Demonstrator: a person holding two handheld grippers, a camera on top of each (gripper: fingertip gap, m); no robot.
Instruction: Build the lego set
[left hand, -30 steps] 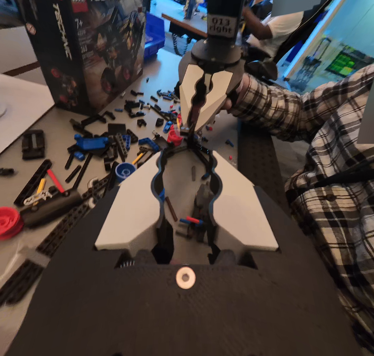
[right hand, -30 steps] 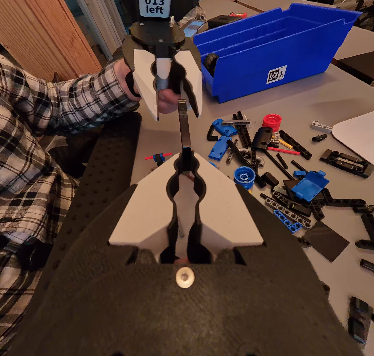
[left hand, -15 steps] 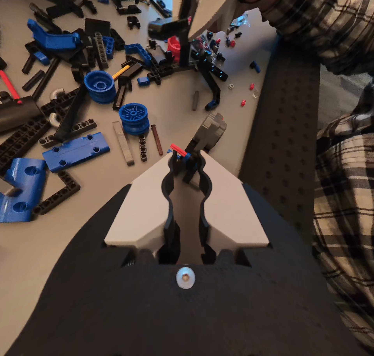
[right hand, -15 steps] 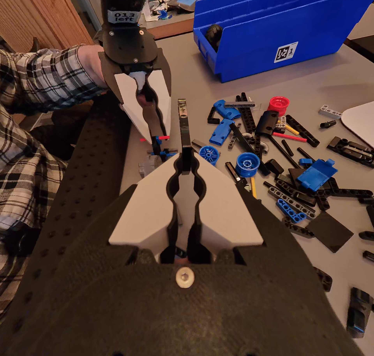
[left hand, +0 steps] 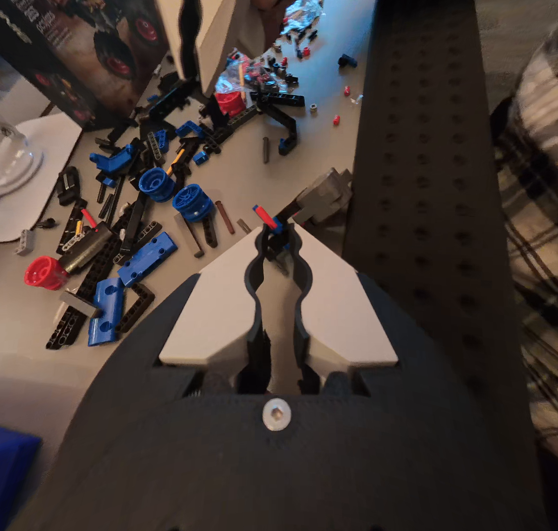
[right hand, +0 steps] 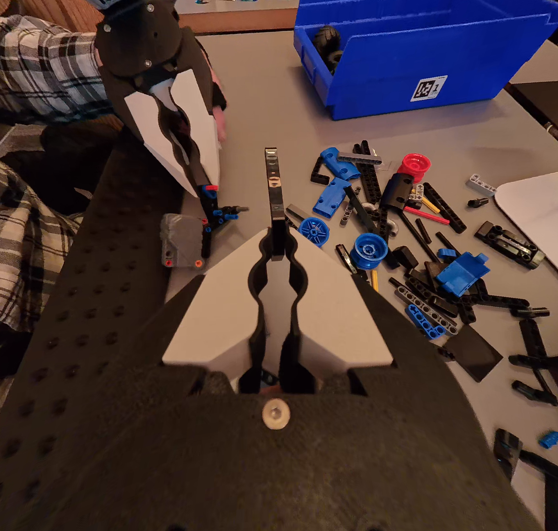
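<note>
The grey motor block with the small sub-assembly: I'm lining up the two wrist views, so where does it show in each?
Left wrist view: the grey motor block lies right of centre, just beyond the left gripper, against the black perforated mat.
Right wrist view: it sits left of centre, below the left gripper.
Shared landmark: the spoked blue wheel.

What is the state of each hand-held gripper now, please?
Left hand-held gripper: closed on the small black assembly with blue and red pins.
Right hand-held gripper: closed on the long glossy black beam.
</note>
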